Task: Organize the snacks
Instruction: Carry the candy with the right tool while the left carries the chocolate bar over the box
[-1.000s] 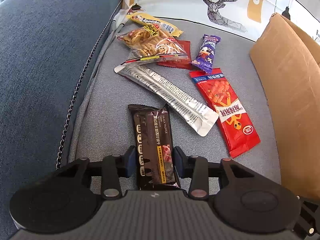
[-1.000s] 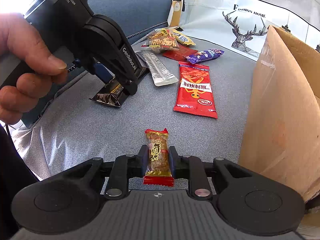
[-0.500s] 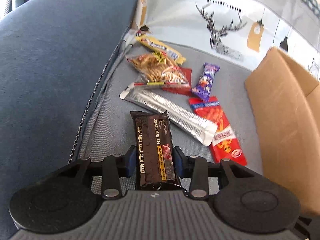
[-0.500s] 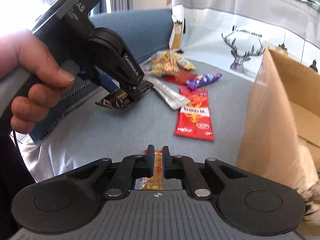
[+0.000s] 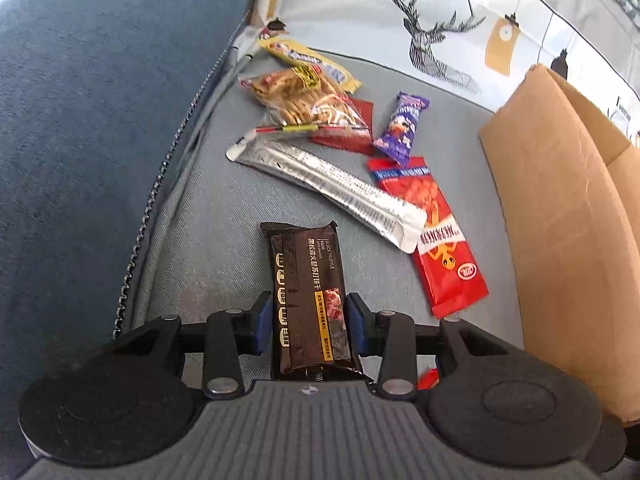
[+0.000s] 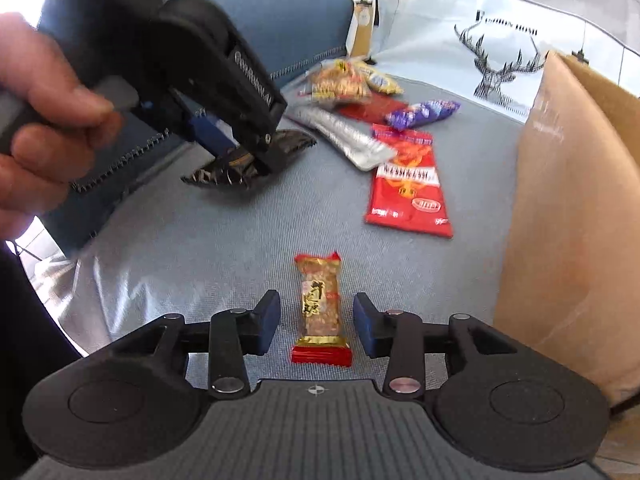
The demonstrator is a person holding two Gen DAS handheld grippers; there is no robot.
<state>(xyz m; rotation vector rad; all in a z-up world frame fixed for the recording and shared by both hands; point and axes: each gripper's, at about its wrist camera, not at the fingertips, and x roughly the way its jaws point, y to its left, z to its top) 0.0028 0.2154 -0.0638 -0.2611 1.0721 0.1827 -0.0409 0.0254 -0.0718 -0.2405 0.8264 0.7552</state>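
My left gripper (image 5: 308, 320) is shut on a black snack pack (image 5: 306, 280), its blue pads pressing both long edges. The right wrist view shows that left gripper (image 6: 260, 156), held by a hand, keeping the black pack (image 6: 296, 144) tilted just above the grey cushion. My right gripper (image 6: 316, 320) hangs low over the cushion with its jaws opening. A small gold-and-red candy (image 6: 320, 304) lies flat between its pads, and neither pad touches it.
A silver pack (image 5: 328, 184), a red pack (image 5: 436, 232), a purple bar (image 5: 402, 128), a cracker bag (image 5: 304, 96) and a yellow bar (image 5: 308, 60) lie on the cushion (image 5: 208, 240). An open cardboard box (image 5: 560, 240) stands at the right. The blue sofa arm (image 5: 100, 120) rises at the left.
My right gripper squeezed tight on the candy, then opened, and the candy now lies free between the pads. My left gripper kept hold of the black pack and tilted slightly.
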